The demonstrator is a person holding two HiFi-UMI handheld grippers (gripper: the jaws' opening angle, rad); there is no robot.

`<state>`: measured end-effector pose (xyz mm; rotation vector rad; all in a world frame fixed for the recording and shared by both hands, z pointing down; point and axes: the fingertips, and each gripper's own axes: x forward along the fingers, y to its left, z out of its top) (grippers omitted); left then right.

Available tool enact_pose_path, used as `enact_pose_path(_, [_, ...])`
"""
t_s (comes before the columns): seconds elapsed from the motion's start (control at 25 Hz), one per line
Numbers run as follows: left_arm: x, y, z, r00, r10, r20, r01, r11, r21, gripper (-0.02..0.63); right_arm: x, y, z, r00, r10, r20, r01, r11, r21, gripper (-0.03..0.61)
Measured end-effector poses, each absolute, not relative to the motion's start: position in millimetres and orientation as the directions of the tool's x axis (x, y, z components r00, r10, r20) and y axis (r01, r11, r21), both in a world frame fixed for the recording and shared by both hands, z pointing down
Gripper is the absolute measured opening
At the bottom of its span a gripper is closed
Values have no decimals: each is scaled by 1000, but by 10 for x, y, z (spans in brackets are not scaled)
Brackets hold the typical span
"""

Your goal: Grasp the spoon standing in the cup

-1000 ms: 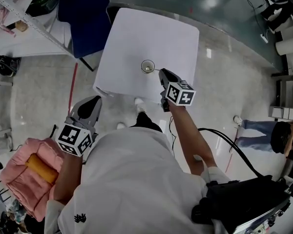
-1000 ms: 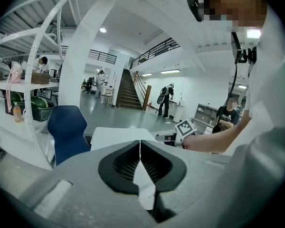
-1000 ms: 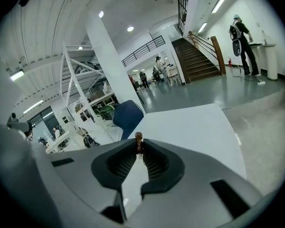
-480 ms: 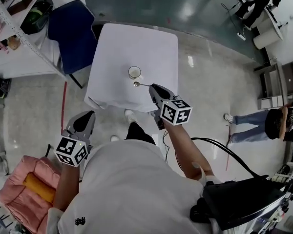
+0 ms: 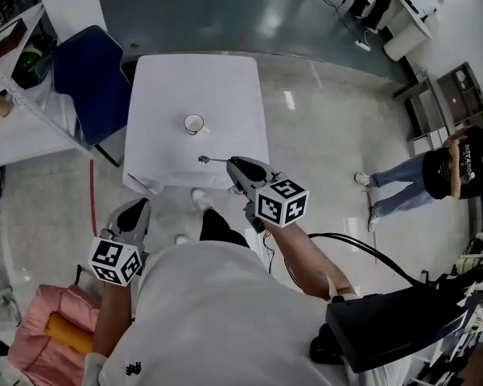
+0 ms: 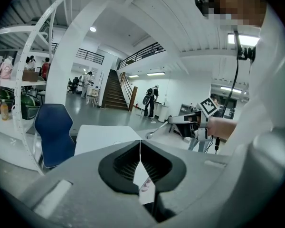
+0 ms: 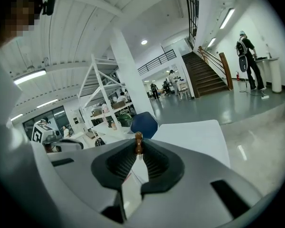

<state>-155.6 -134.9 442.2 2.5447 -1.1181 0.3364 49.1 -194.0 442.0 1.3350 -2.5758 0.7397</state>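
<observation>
Here, your right gripper point(image 5: 233, 164) has its jaws nearly together, clamped on the handle of the slim silver metal spoon point(image 5: 212, 160). In the right gripper view a small brownish tip point(image 7: 138, 143) stands up between the ribbed black pads point(image 7: 123, 163). The spoon lies roughly level above the near edge of the square white-clothed table point(image 5: 157, 87), its bowl pointing to your left. It is out of the small round white cup point(image 5: 194, 124), which stands alone near the table's middle, apart from the spoon. Your left gripper point(image 5: 136, 209) hangs over the floor just off the table's near left corner, jaws pressed together with nothing between them.
</observation>
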Motion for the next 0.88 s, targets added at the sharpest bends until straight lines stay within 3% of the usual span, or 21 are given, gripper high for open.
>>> enact_pose_path(0.88, [-1571,-1160,4446,682,-642,350,-725,-656,208,12,284,-1605,4274,-627,-700,341,-777,530,-339,49])
